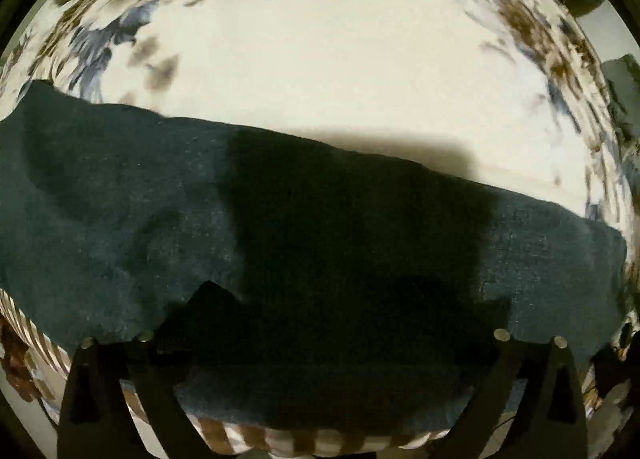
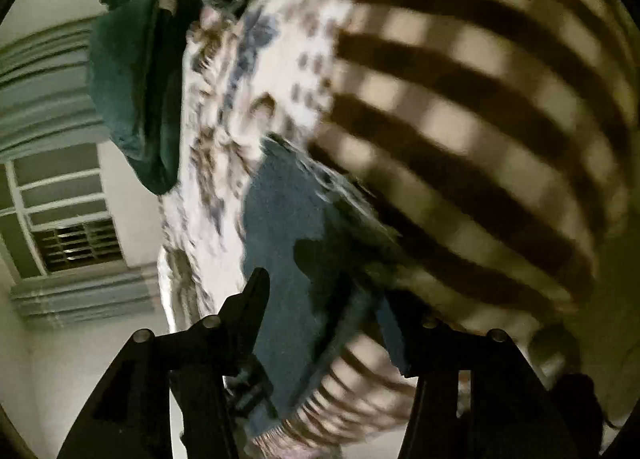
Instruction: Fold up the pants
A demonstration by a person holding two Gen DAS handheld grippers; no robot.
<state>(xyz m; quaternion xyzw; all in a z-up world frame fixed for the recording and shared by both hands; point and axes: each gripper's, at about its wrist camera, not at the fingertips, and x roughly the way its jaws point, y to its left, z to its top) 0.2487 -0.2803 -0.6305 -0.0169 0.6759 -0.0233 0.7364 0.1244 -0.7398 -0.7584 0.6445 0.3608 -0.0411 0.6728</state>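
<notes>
1. Left wrist view: the left gripper (image 1: 320, 339) has its jaws wide apart, and nothing is held between them.
2. Dark teal pants (image 1: 160, 211) lie flat as a long band just ahead of the jaws, from one side to the other, and their near edge reaches between the fingers.
3. Under the pants is a floral bedsheet (image 1: 320, 71), pale with blue and brown flowers, which goes on beyond them. A striped border (image 1: 280, 439) shows below the jaws.
4. Right wrist view: the right gripper (image 2: 320, 323) also has open jaws. Blue fabric (image 2: 280, 259) lies between the fingers, but I cannot tell if they touch it.
5. Ahead and left of these jaws hangs a folded dark green cloth (image 2: 128, 79). Ahead and right is a brown checked cloth (image 2: 480, 119), blurred.
</notes>
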